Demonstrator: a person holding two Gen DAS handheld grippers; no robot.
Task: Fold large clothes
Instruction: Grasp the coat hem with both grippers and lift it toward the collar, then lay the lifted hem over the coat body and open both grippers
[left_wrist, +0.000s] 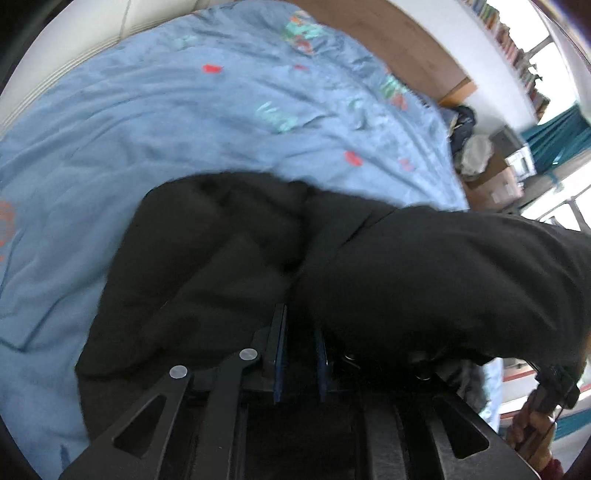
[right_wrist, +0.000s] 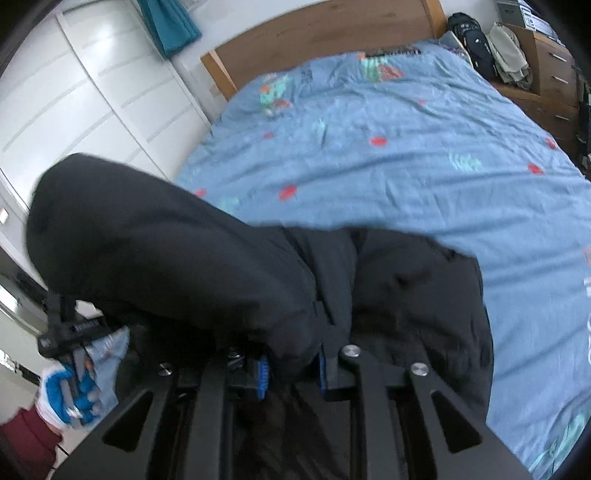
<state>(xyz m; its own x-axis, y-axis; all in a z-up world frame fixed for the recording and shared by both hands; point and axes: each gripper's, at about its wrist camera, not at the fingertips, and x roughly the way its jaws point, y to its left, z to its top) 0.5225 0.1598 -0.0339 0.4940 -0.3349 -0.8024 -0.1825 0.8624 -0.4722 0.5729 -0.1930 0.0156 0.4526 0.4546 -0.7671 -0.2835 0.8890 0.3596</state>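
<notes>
Black garment (left_wrist: 229, 266), heavy and bulky, hangs bunched between the two grippers over the near edge of the bed. The left gripper (left_wrist: 300, 363) and right gripper (right_wrist: 291, 369) each pinch a fold of it, jaws nearly pressed together with cloth between the pads. Its long axis seems to run left to right, from one gripper to the other, so neither hand is nearer. Ahead, toward the wooden headboard (right_wrist: 325, 33), the blue patterned duvet (right_wrist: 406, 147) lies wrinkled and open. White wardrobe doors (right_wrist: 92, 92) stand left, a dresser (right_wrist: 554, 74) far right.
</notes>
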